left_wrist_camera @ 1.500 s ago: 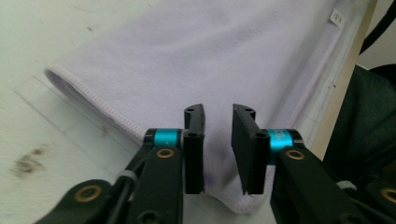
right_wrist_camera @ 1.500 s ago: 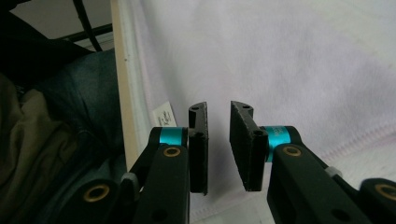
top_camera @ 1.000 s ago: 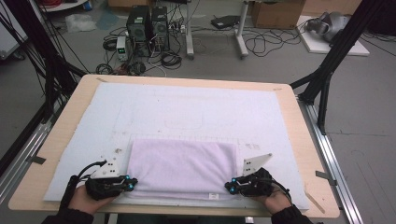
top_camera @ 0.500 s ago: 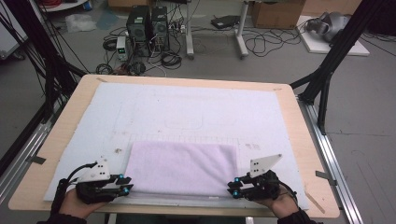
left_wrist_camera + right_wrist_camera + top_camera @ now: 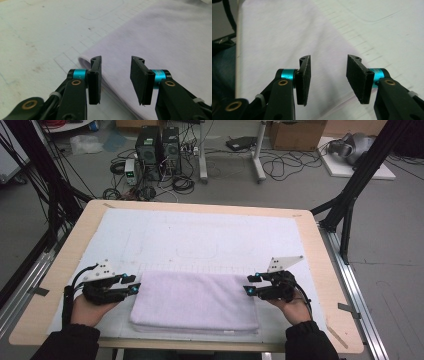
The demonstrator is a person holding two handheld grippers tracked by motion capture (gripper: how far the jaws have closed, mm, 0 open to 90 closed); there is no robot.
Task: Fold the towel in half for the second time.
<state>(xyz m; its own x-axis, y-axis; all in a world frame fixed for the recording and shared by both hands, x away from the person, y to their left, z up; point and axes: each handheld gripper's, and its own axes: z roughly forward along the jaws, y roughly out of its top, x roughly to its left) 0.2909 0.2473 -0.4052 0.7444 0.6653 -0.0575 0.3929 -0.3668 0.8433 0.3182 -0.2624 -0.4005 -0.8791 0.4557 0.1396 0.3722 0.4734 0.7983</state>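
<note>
1. Cables and computer towers crowd the floor behind a pale wooden table covered by a white mat.
2. Near the front edge lies a folded lilac cloth towel, flat, its long axis running left to right.
3. Its surface looks smooth, with stacked layers showing at the front edge.
4. At its left end the left gripper has just been opening, jaws partly apart, nothing between them.
5. At its right end the right gripper has likewise just been opening, empty.
6. Left gripper view reveals the towel's rounded fold corner; right gripper view shows faint ruled lines on the mat.
</note>
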